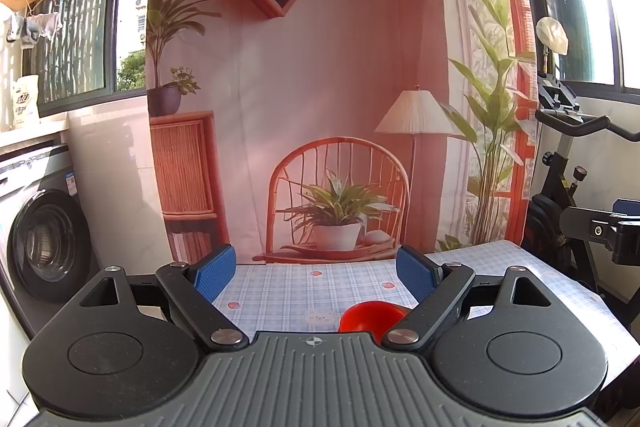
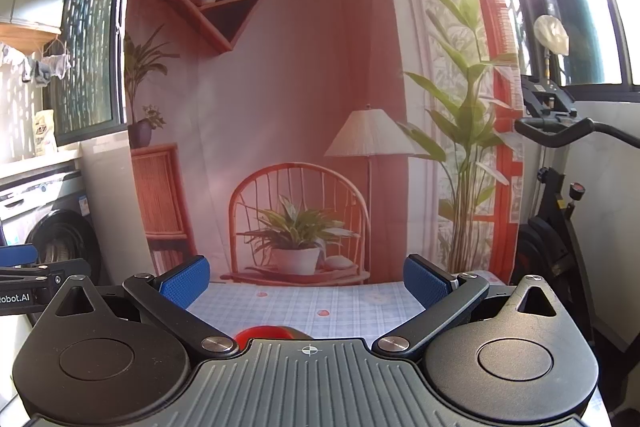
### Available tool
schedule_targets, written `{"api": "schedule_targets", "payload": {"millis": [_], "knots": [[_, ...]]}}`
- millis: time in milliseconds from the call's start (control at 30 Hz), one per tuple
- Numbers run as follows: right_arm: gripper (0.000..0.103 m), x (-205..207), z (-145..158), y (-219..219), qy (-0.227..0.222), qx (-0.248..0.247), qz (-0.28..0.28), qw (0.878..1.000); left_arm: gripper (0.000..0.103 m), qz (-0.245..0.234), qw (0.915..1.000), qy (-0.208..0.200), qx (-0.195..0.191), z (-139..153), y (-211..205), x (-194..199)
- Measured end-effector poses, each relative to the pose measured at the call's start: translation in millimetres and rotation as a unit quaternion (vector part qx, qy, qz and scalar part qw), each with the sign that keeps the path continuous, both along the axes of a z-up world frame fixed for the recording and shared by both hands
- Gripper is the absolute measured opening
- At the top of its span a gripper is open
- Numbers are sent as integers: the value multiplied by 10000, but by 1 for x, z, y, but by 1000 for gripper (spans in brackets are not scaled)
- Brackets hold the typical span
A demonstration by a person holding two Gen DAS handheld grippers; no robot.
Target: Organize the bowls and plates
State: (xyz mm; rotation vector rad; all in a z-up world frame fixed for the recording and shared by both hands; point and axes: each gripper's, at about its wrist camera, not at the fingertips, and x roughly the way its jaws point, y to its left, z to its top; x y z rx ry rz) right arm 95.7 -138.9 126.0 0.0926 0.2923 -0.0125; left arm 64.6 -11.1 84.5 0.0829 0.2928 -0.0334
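Red bowl sits on the near checked tabletop, just under the left gripper, fingers spread and empty. Right gripper likewise gapes above it. Farther back hangs a printed backdrop.

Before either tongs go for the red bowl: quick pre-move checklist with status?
1. Left tongs open, nothing held: ok.
2. Right tongs open, nothing held: ok.
3. Red bowl in sight on the checked tablecloth: ok, partly hidden by the tong body.
4. Bowl centred between the left fingers: not ok, it sits toward the right finger.
5. Other plates or bowls located: cannot tell.
6. Bowl upright, empty: cannot tell.
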Motion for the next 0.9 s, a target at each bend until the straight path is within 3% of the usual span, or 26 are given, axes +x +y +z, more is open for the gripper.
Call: {"api": "schedule_targets", "payload": {"millis": [900], "knots": [[103, 4, -4, 2, 58, 47, 1, 10000, 89, 56, 9999, 52, -84, -1, 6, 2]]}}
